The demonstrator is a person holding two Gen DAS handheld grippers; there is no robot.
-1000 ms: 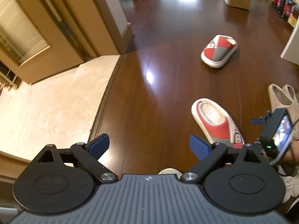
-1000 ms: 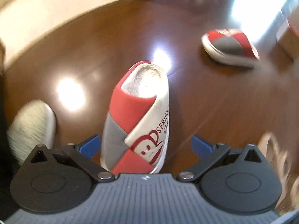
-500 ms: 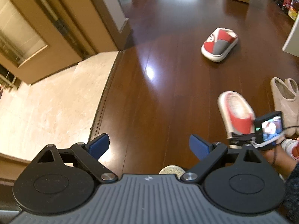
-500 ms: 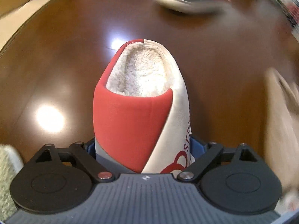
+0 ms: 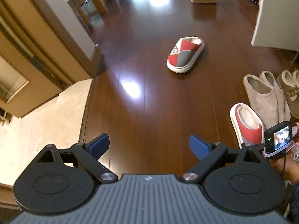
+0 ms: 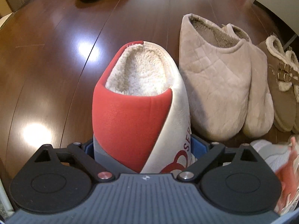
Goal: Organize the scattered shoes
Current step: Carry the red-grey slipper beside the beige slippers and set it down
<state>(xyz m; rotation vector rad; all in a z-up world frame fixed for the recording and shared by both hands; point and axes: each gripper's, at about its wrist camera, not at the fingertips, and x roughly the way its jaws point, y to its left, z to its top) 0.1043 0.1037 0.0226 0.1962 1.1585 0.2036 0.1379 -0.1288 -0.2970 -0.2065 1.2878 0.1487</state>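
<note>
Slipper (image 6: pixel 142 100) sits between right gripper (image 6: pixel 143 145) jaws, which are opening; blue pads at its sides, contact unclear. It lies lower centre of right view, just beside beige slippers (image 6: pixel 220 85). Left gripper (image 5: pixel 149 145) jaws released, empty, over floor (image 5: pixel 149 102). Second slipper (image 5: pixel 185 55) upper centre of left view, well apart.

Red-white slipper (image 6: pixel 138 100), cream fleece lining; quilted beige slippers (image 6: pixel 220 85); possibly pink-grey sneaker (image 6: pixel 276 160).
</note>
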